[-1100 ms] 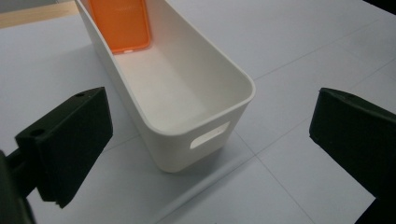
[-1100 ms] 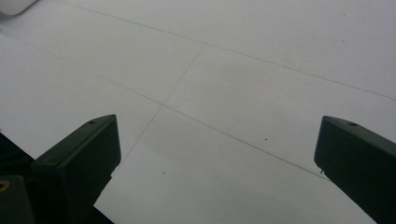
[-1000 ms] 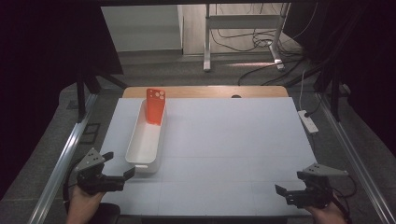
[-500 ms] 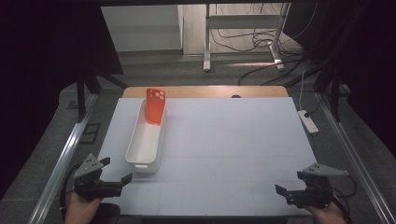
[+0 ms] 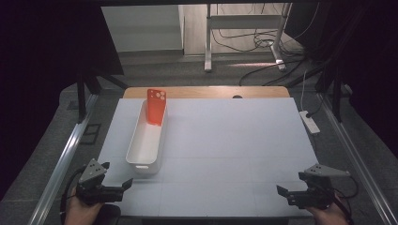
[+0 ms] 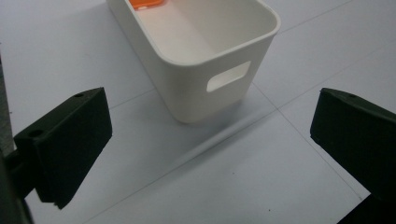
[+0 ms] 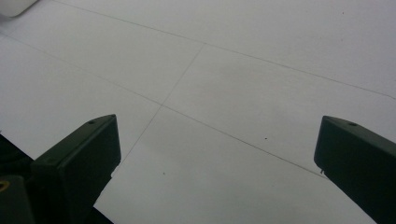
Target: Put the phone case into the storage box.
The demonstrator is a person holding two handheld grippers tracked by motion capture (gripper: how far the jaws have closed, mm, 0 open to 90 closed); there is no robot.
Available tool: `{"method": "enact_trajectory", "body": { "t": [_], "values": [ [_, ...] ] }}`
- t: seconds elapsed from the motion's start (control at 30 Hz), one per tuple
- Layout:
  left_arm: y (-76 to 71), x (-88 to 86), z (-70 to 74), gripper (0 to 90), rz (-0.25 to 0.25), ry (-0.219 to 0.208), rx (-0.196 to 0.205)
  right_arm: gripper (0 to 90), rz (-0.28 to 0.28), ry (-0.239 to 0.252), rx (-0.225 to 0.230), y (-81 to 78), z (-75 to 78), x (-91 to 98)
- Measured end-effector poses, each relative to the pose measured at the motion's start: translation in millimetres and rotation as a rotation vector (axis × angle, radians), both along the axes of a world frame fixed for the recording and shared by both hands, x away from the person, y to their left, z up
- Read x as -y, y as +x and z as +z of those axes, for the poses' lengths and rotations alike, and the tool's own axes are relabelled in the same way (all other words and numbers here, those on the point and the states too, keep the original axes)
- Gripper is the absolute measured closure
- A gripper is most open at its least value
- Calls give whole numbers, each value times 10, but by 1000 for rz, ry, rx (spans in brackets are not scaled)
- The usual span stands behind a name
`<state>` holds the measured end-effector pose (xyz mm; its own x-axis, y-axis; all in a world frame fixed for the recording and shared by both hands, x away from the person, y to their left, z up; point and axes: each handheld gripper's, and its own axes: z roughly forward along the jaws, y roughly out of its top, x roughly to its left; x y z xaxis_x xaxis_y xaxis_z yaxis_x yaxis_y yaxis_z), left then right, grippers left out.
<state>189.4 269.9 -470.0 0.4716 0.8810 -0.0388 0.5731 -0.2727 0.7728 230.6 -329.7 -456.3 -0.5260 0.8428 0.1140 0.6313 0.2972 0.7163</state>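
White table [image 5: 225,140] bears bin [image 5: 146,140]; left gripper [image 5: 116,176] near, fingers apart.

The bin [image 5: 146,140] looked like smooth white plastic with a slight sheen; the phone case [image 5: 156,106] matt orange plastic. The tabletop [image 5: 234,154] was matt white, its far edge bare wood.

bin [image 5: 146,143] sits on the left part of the table [image 5: 234,140], long side running away from the person | phone case [image 5: 156,106] stands in the bin's far end, leaning on its far wall | left gripper [image 5: 115,177] just near-left of the bin | right gripper [image 5: 282,191] way off right of the bin, at the near edge
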Motion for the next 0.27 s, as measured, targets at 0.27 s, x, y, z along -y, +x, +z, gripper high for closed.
{"method": "enact_trajectory", "body": {
  "t": [0.27],
  "values": [
    [18,-5,-6,0,5,-7,-14,9,1,-4,-2,5,-4,-1]
  ]
}}
